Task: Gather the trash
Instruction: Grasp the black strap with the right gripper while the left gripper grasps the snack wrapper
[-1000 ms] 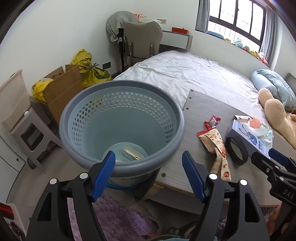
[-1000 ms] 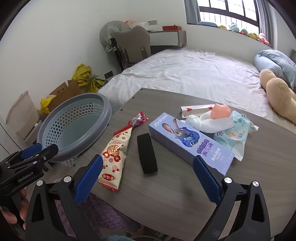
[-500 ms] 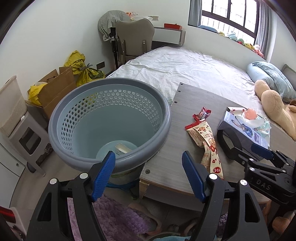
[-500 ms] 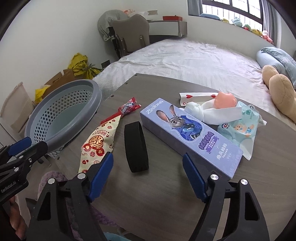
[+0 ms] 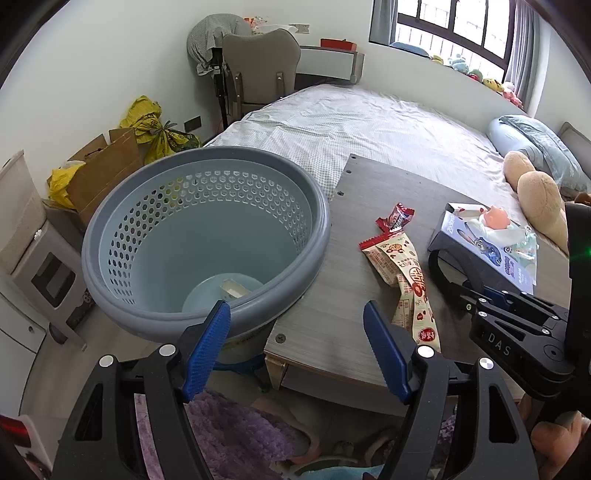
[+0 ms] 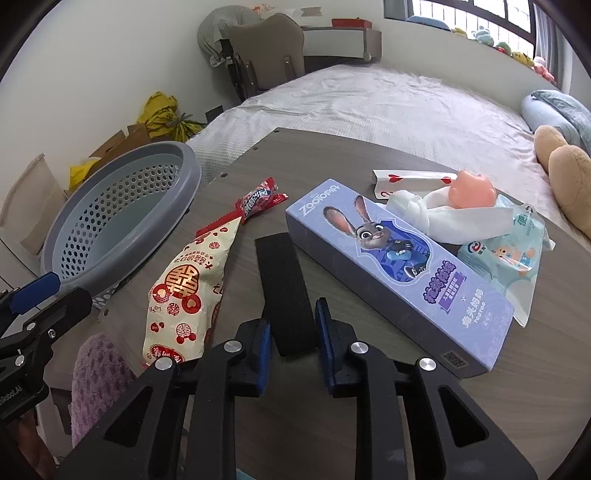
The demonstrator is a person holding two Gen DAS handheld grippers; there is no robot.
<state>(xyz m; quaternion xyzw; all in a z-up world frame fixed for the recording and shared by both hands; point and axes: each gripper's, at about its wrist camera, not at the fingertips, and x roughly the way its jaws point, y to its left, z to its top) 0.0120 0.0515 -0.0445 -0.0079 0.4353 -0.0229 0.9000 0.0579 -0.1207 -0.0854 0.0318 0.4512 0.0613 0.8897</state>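
The right tongs (image 6: 291, 332) had closed on the near end of a flat black strip (image 6: 282, 280) lying on the surface (image 6: 369, 424), its matte length stretching away ahead of them. The left tongs (image 5: 297, 347) stood wide and empty beside the grey perforated basket (image 5: 207, 236).

Brightness: we see a bright, evenly daylit room in both views.
Source: we trace the light to the barred window (image 5: 454, 29) at upper right.
Shadows: we find soft ones under the perforated grey plastic basket (image 5: 207, 236).
Glare: we note mild sheen on the grey wood-grain surface (image 6: 369, 387).
Distortion: we see fisheye bending and black corners.
Focus: we find both views sharp, with no motion blur.
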